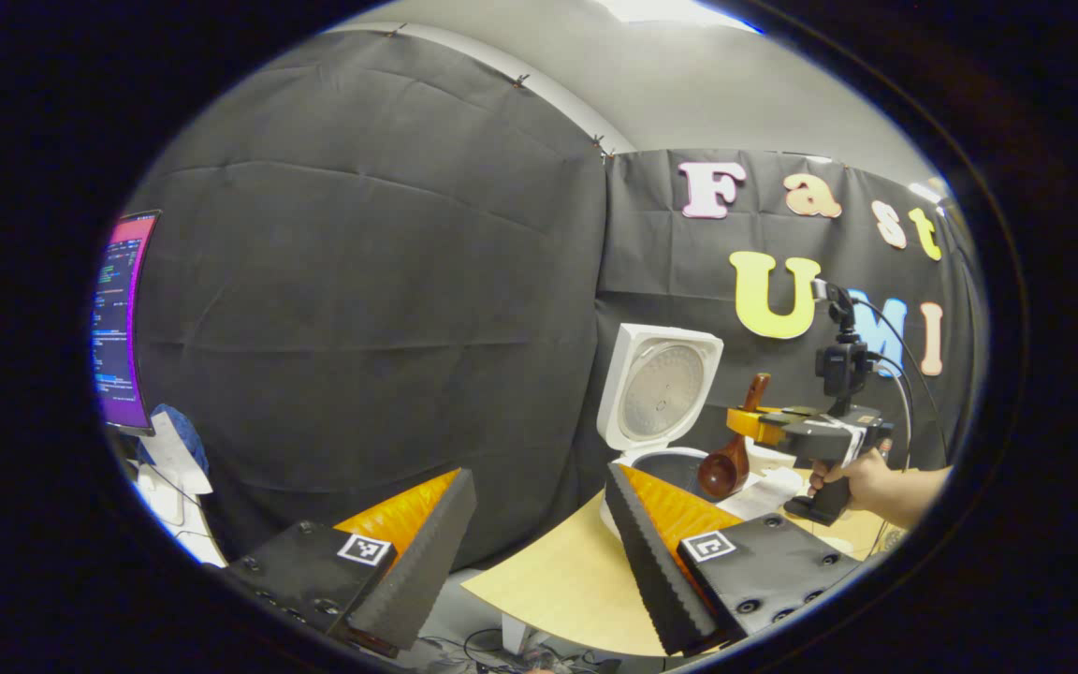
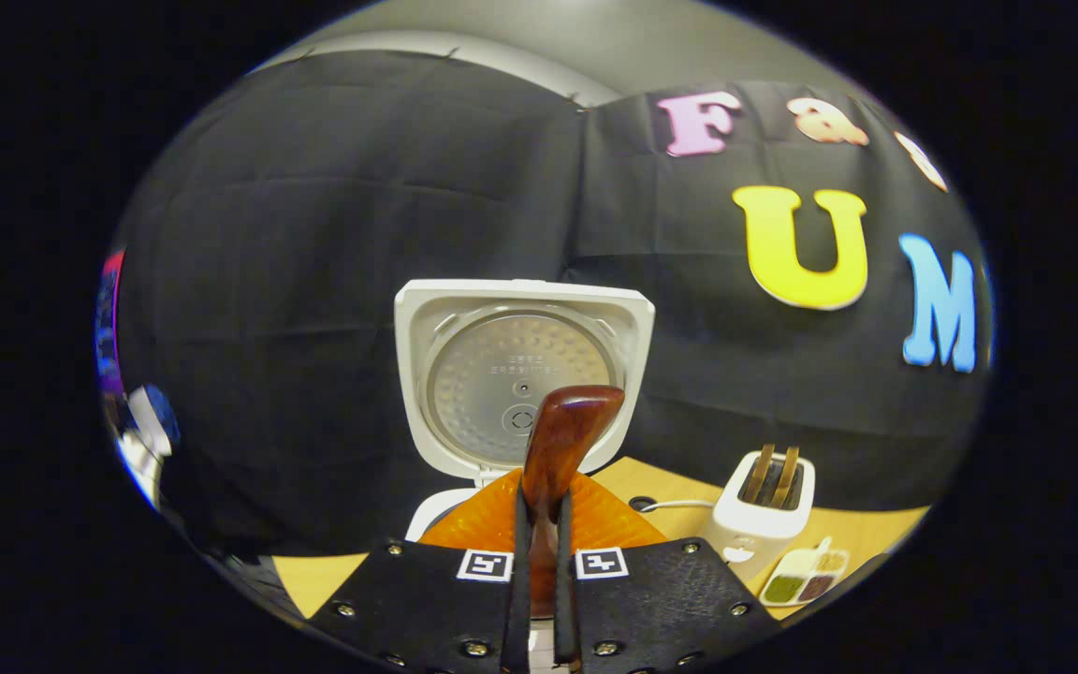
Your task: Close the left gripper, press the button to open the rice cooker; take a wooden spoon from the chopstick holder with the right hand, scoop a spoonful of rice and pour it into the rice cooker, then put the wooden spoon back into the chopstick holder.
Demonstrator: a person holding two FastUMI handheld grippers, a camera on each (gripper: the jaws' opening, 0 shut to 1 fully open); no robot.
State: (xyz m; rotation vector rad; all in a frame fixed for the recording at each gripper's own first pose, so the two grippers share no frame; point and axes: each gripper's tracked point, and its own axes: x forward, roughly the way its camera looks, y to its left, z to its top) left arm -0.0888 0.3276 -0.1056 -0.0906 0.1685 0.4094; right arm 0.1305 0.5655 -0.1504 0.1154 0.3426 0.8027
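Left gripper (image 1: 539,552): held off the near edge of the worktop, fingers spread wide with nothing between them, aimed past the edge toward the black cloth wall.
Right gripper (image 2: 540,562): fingers drawn narrow and pressing on the handle of the glossy reddish-brown wooden spoon (image 2: 560,445), whose handle end stands up in front of the camera, tilted slightly right.
Right gripper from the left gripper view: the same gripper (image 1: 752,423) hangs above the cooker's open pot; a hand (image 1: 852,479) grips its handle, forearm coming in from the right.
Spoon bowl: in the left gripper view the wooden spoon (image 1: 724,466) hangs below the fingers with its round bowl down, just over the rim of the pot; whether it carries rice I cannot tell.
White rice cooker (image 2: 520,374): lid standing upright and open, its dimpled metal inner plate facing the right gripper.
White chopstick holder (image 2: 764,510): to the right of the cooker on the worktop, with brown utensil handles sticking up from it.
Small divided dish (image 2: 806,576): just in front of the holder, with green and dark contents.
Pale wooden worktop (image 1: 567,580): rounded at its near edge.
Room: a lit monitor (image 1: 120,323) sits far left of the booth.
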